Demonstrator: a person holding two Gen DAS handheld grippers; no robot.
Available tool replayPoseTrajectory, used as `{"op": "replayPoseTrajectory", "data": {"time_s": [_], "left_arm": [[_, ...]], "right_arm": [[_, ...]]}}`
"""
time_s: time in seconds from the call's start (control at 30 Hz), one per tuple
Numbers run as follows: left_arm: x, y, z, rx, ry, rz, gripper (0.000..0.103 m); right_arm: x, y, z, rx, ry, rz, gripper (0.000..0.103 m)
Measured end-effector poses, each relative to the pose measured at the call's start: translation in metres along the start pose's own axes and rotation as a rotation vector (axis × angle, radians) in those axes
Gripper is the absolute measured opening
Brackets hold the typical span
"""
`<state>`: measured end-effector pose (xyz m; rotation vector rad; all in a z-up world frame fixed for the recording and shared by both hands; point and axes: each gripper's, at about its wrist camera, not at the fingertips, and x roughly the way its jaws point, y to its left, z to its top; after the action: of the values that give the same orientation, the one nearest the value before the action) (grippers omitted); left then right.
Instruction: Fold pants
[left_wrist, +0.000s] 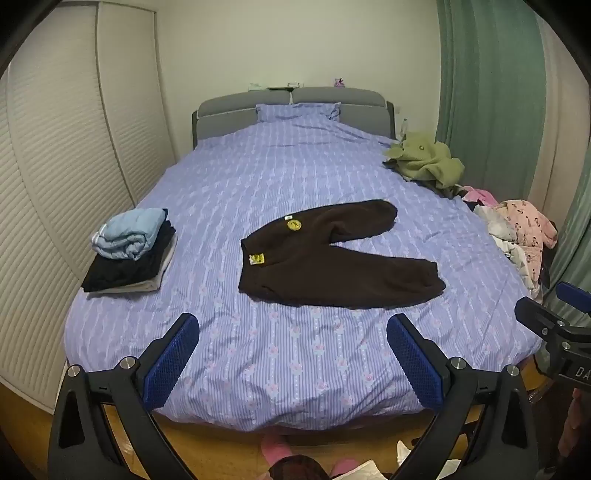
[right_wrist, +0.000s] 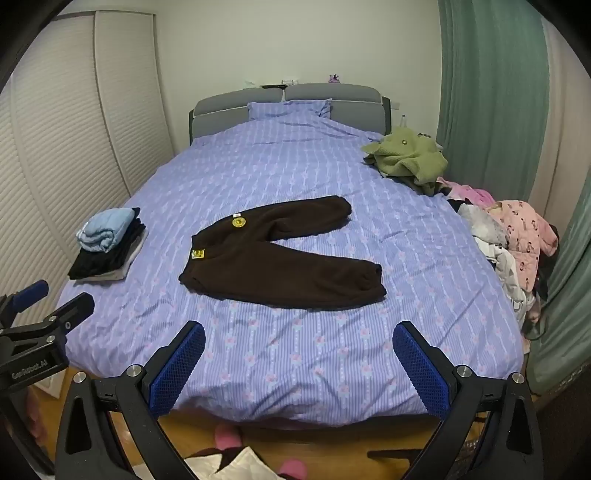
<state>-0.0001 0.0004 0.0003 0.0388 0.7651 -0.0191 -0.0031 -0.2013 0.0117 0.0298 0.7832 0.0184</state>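
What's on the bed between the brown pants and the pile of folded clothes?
Nothing: only bare purple striped bedsheet lies between the dark brown fleece pants and the folded stack topped with light blue, clearest in the left wrist view.

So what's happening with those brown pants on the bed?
A person stands at the foot of the bed with a gripper in each hand, getting ready to fold the dark brown pants. The pants lie spread flat, legs apart, untouched so far. The left gripper and right gripper are both open and empty, hovering short of the pants. A stack of folded clothes sits on the left, and a heap of unfolded clothes waits along the right edge.
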Motion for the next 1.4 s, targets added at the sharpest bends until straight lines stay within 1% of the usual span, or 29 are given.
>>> {"op": "replayPoseTrajectory", "data": {"time_s": [0.07,0.1,0.13,0.23,0.33,0.4,0.53,0.77,1.4], "left_arm": [[0.001,0.001,0.001,-0.002,-0.001,-0.005,0.103],[-0.002,-0.001,0.002,0.013,-0.015,-0.009,0.103],[-0.003,-0.005,0.002,0.025,-0.022,0.003,0.103],[-0.008,-0.007,0.003,0.028,-0.048,-0.002,0.103],[-0.013,-0.006,-0.002,0.013,-0.064,-0.030,0.103],[-0.015,-0.003,0.002,0.004,-0.064,-0.042,0.103],[-0.018,-0.004,0.002,0.006,-0.076,-0.034,0.103],[-0.021,-0.003,0.001,-0.001,-0.083,-0.033,0.103],[-0.025,-0.002,0.006,-0.010,-0.104,-0.036,0.103]], "right_arm": [[-0.001,-0.001,-0.002,0.006,-0.007,0.004,0.103],[-0.001,-0.001,-0.003,0.005,-0.006,0.002,0.103],[-0.001,-0.001,-0.004,0.004,-0.005,0.000,0.103],[-0.006,0.002,0.003,0.003,-0.015,0.001,0.103],[-0.007,0.004,0.012,-0.003,-0.017,0.000,0.103],[-0.011,-0.002,0.005,-0.002,-0.039,0.004,0.103],[-0.014,-0.003,0.003,-0.011,-0.055,0.001,0.103],[-0.017,-0.001,-0.001,-0.012,-0.063,-0.001,0.103],[-0.025,-0.003,0.001,-0.012,-0.091,0.005,0.103]]}}
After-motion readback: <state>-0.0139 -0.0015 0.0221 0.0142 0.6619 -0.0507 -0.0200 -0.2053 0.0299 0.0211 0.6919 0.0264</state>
